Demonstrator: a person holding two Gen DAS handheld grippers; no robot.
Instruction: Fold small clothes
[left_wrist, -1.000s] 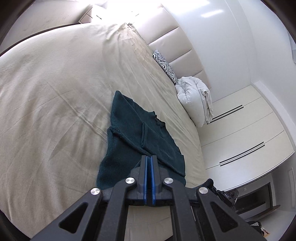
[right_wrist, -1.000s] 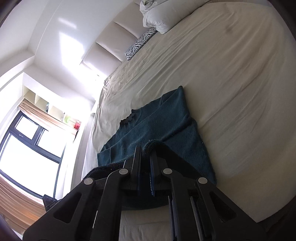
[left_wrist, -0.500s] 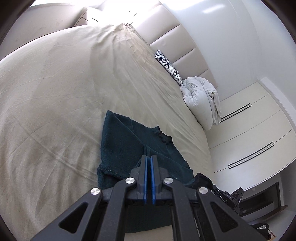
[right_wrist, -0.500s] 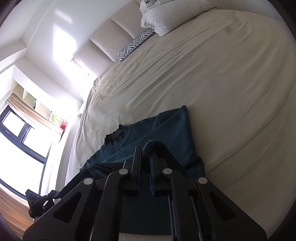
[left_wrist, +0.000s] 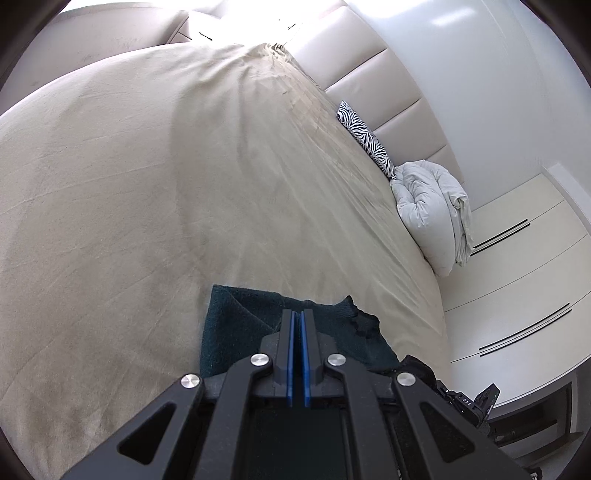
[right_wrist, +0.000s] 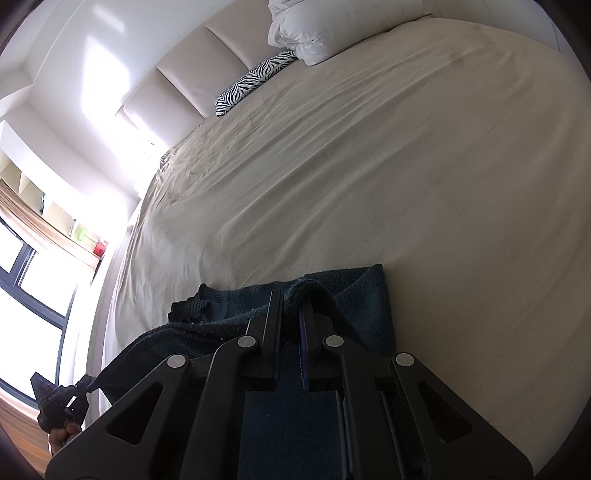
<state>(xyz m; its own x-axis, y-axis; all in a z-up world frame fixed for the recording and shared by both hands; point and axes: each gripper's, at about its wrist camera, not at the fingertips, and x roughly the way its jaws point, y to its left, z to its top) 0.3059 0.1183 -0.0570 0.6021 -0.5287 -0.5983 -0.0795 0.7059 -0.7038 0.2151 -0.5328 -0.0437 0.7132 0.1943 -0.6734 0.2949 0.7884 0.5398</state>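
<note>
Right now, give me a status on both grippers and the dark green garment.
Left gripper shut on the dark green garment. Right gripper shut on a bunched edge of it. Garment partly on the bed. Nothing in the way.

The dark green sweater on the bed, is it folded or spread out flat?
Partly folded. The dark green sweater has one layer doubled over another, and the right hand-held gripper is shut on a bunched edge.

Teal garment (left_wrist: 236, 321) — beige bedsheet (left_wrist: 147, 184) — zebra-striped pillow (left_wrist: 364, 138).
</note>
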